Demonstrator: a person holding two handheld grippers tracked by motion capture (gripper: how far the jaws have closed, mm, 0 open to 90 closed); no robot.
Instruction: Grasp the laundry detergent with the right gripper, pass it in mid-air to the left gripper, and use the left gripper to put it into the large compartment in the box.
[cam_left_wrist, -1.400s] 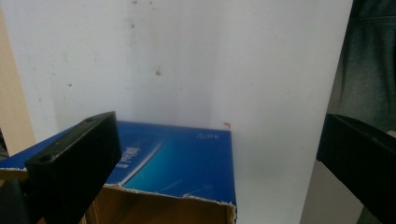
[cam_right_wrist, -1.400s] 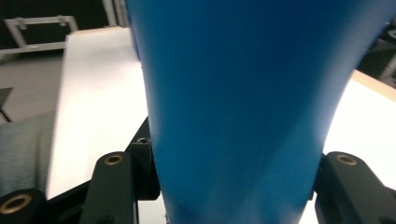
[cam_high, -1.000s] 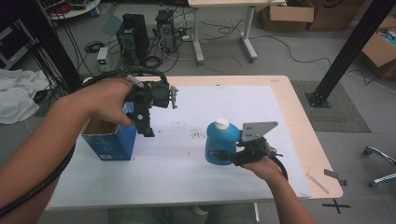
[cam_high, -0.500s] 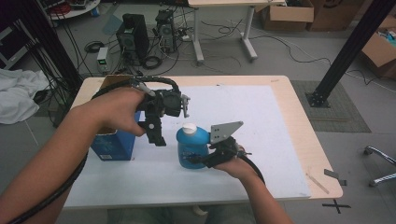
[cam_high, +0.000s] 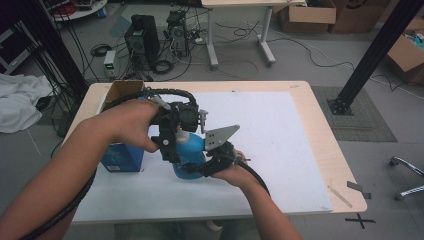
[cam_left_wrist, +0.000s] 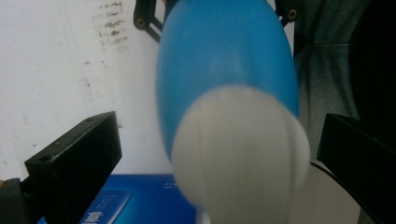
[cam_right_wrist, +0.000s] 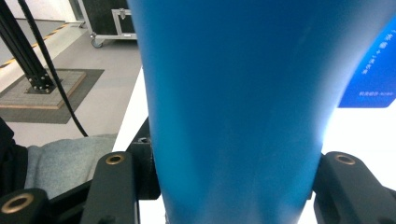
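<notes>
A blue plastic bottle (cam_high: 190, 152) with a white cap stands left of centre on the white sheet (cam_high: 280, 140). My right gripper (cam_high: 209, 162) is shut on its lower body from the right; in the right gripper view the bottle (cam_right_wrist: 233, 93) sits pressed between both jaws of that gripper (cam_right_wrist: 231, 186). My left gripper (cam_high: 172, 147) hangs over the bottle top. In the left gripper view the white cap (cam_left_wrist: 238, 149) lies between the jaws of the left gripper (cam_left_wrist: 217, 168), which stand open and apart from it.
A blue carton (cam_high: 122, 155) with an open cardboard top stands just left of the bottle, under my left forearm. A strip of tape (cam_high: 340, 196) lies near the table's right front corner. A black pillar (cam_high: 370, 55) rises beyond the right edge.
My right gripper has carried the bottle leftward across the sheet toward the blue carton. My left gripper has come right and slightly down, and its jaws now straddle the cap.
</notes>
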